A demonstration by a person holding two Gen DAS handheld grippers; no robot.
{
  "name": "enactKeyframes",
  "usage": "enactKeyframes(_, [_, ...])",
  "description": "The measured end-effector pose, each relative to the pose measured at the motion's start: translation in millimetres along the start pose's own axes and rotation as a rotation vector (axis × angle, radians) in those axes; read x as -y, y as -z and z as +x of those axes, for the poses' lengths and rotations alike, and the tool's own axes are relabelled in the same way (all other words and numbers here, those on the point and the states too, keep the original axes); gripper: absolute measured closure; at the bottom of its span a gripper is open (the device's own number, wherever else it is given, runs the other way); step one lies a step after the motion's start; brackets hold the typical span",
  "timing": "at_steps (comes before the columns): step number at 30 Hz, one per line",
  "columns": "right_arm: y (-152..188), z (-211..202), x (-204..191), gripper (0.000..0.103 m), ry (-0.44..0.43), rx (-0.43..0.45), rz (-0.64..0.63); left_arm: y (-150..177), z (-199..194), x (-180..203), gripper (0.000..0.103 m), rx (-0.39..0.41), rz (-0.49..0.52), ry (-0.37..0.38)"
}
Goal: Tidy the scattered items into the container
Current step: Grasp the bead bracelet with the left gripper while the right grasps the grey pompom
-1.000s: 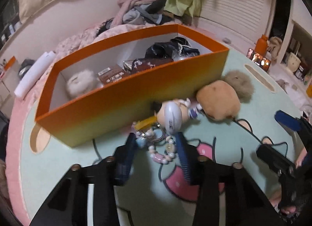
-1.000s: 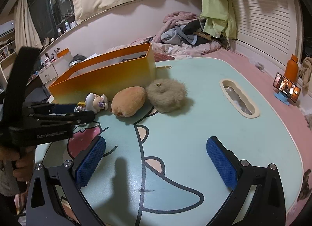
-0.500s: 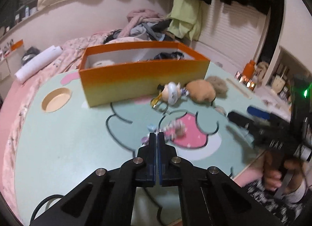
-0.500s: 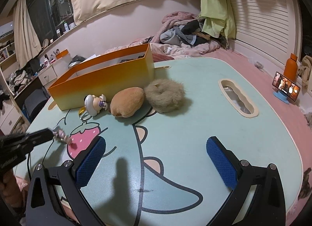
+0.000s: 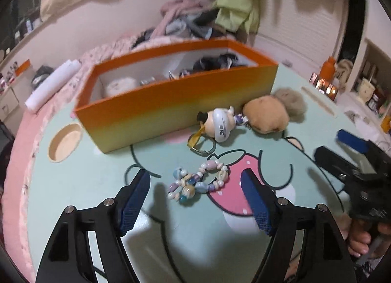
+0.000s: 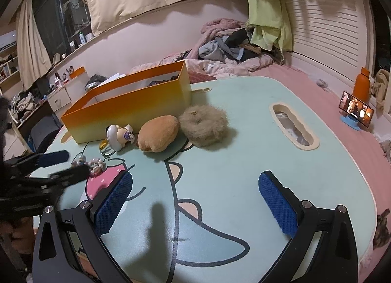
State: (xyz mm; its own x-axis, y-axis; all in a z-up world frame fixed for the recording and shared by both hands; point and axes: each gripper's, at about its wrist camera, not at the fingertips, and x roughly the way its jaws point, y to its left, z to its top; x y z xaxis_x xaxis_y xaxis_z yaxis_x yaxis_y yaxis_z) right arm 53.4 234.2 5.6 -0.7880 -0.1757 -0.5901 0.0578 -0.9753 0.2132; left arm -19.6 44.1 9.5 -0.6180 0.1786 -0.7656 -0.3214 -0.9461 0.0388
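Note:
A pastel bead bracelet (image 5: 199,181) lies on the table between the blue pads of my left gripper (image 5: 195,185). Its jaws are opening and neither pad touches the beads. Beyond it a white figurine keychain (image 5: 220,124), a tan plush (image 5: 265,116) and a fluffy grey-brown scrunchie (image 5: 292,101) rest against the orange box (image 5: 171,102), which holds several items. In the right wrist view my right gripper (image 6: 195,180) hovers open over bare table. To its left, the left gripper (image 6: 70,164) straddles the bracelet (image 6: 96,164).
The mint table (image 6: 244,136) has an oval cutout (image 6: 293,124) at the right and a round recess (image 5: 64,141) left of the box. A phone on a stand (image 6: 355,109) and an orange bottle (image 6: 363,85) sit on the pink bed. Clothes (image 6: 232,46) are heaped behind.
My left gripper closed at the bracelet beside the figurine, drew back with its jaws shut, and has now opened wide; the bracelet lies loose on the strawberry print. The right gripper stayed still.

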Motion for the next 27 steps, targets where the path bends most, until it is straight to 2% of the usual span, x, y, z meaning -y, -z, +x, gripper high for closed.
enactKeyframes(1, [0,-1,0,0.0,0.0,0.004,0.0,1,5,2,0.032,-0.016,0.003,-0.001])
enactKeyframes(3, [-2,-3,1,0.0,0.0,0.013,0.001,4,5,3,0.041,0.0,-0.002,0.007])
enactKeyframes(4, [-3,-3,1,0.0,0.0,0.016,0.001,7,3,2,0.053,0.013,-0.002,0.007])
enactKeyframes(5, [-5,-4,2,0.0,0.0,0.018,-0.001,9,1,2,0.058,0.021,-0.005,0.007])
enactKeyframes(6, [-9,-4,2,0.0,0.001,0.022,-0.003,12,-1,0,0.068,0.032,-0.009,0.007])
enactKeyframes(9, [-26,-2,1,0.0,0.031,0.03,-0.02,18,-5,-2,0.079,0.055,-0.015,0.028])
enactKeyframes(15, [-65,25,-8,0.0,0.185,-0.049,-0.103,32,-14,-11,0.081,0.105,-0.068,0.095])
enactKeyframes(18, [-75,37,2,0.002,0.155,-0.087,-0.049,36,-22,-13,0.081,0.135,-0.081,0.125])
enactKeyframes(21, [-80,52,13,0.011,0.1,-0.141,0.038,38,-31,-12,0.081,0.163,-0.084,0.139])
enactKeyframes(24, [-77,72,18,0.024,0.081,-0.228,0.08,38,-36,-10,0.081,0.172,-0.085,0.142])
enactKeyframes(27, [-69,79,15,0.046,0.108,-0.253,0.049,36,-36,-12,0.081,0.174,-0.093,0.144])
